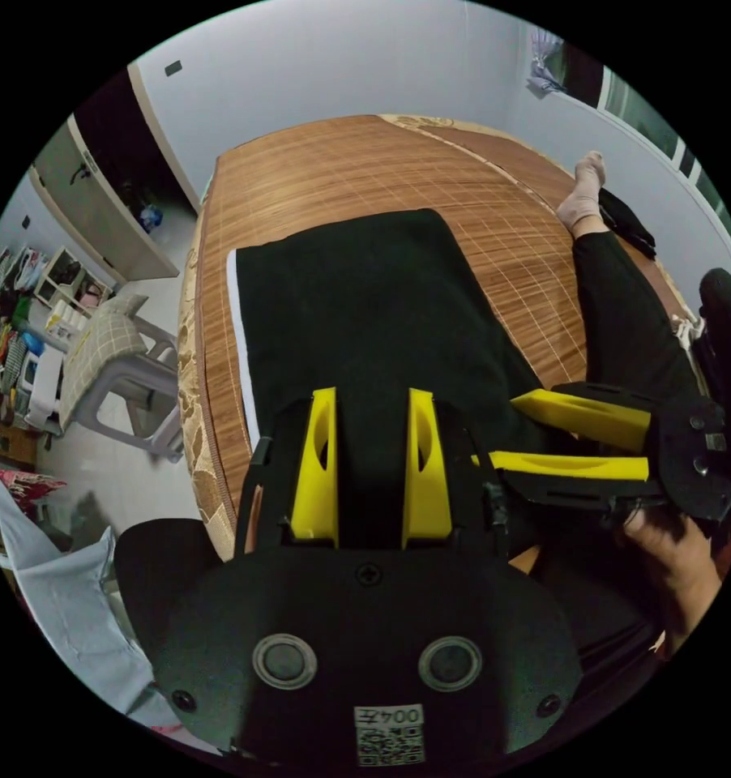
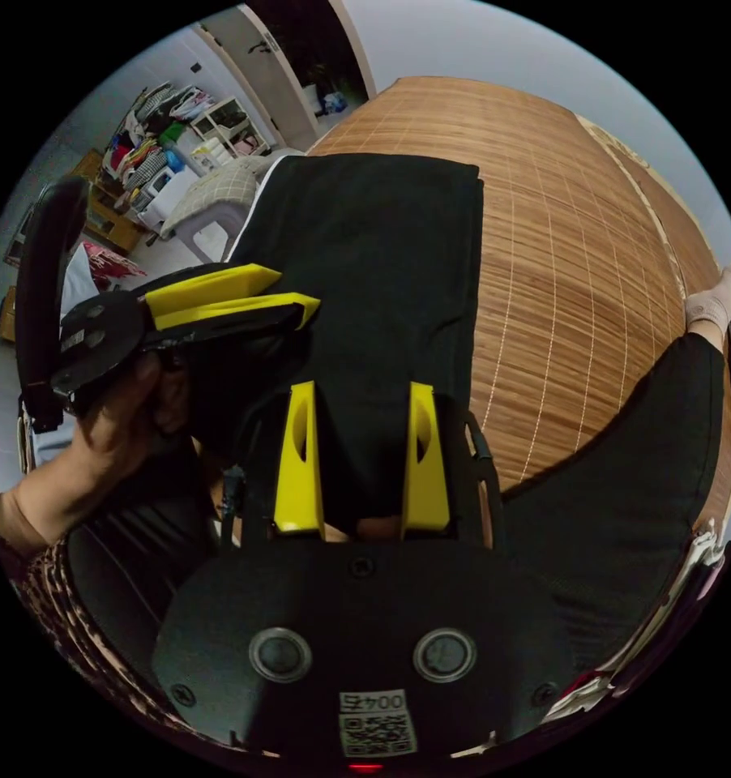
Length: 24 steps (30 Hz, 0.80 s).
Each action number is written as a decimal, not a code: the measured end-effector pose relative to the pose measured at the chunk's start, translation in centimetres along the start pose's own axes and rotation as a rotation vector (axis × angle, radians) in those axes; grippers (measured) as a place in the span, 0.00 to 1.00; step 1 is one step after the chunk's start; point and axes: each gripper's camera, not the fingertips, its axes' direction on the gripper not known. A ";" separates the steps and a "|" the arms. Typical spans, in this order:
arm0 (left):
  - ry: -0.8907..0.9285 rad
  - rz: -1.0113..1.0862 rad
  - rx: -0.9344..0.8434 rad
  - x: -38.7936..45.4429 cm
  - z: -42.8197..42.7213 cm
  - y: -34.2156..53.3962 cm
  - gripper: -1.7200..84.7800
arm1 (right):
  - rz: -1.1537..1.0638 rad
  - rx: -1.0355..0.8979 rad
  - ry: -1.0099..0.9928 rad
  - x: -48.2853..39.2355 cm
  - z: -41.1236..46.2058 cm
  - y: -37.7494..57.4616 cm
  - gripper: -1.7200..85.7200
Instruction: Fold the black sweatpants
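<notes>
Both claws, the left claw (image 1: 369, 397) and right claw (image 2: 361, 393), hover spread apart over the black sweatpants (image 1: 365, 316) at frame centre; pinch matching near corners evenly before folding.

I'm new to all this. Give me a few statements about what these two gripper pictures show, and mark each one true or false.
1. The black sweatpants lie on a woven bamboo mat. True.
2. The left gripper has red jaws. False: they are yellow.
3. The right gripper has its jaws spread apart. True.
4. The sweatpants hang from a hook on the wall. False: they lie flat on the mat.
5. A person's socked foot rests on the mat. True.
</notes>
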 end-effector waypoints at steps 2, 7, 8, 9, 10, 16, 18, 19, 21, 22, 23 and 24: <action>-0.032 0.003 0.004 0.7 0.0 0.1 0.16 | -0.005 0.016 0.027 -0.6 -0.2 0.6 0.20; -0.028 -0.016 0.020 1.4 0.0 0.5 0.16 | -0.013 0.019 0.079 -2.0 -0.5 1.7 0.20; -0.024 -0.015 0.019 1.4 0.0 0.5 0.16 | -0.011 0.020 0.075 -2.0 -0.6 1.9 0.20; -0.015 -0.014 0.018 1.5 0.0 0.5 0.16 | -0.005 0.025 0.064 -2.0 -0.7 2.1 0.20; -0.008 -0.015 0.018 1.5 0.0 0.5 0.16 | 0.002 0.030 0.054 -2.0 -0.9 2.4 0.20; -0.011 -0.035 0.048 2.6 -0.2 1.1 0.16 | 0.007 -0.003 0.046 -2.7 -1.3 2.7 0.20; -0.029 -0.013 0.052 3.2 -0.3 1.2 0.16 | 0.007 -0.009 0.038 -2.9 -1.5 2.8 0.20; -0.040 -0.007 0.051 3.5 -0.3 1.2 0.16 | 0.001 -0.009 0.044 -3.1 -1.5 2.9 0.20; -0.042 -0.011 0.045 3.9 -0.4 1.2 0.16 | -0.008 -0.013 0.065 -3.7 -1.5 3.0 0.20; -0.041 -0.011 0.042 4.0 -0.4 1.2 0.17 | -0.017 -0.016 0.082 -4.2 -1.5 3.0 0.20; -0.040 -0.008 0.039 4.1 -0.4 1.2 0.17 | -0.020 -0.017 0.090 -4.4 -1.6 3.0 0.20; -0.038 -0.003 0.032 4.3 -0.4 1.1 0.17 | -0.026 -0.022 0.102 -4.8 -1.6 3.0 0.20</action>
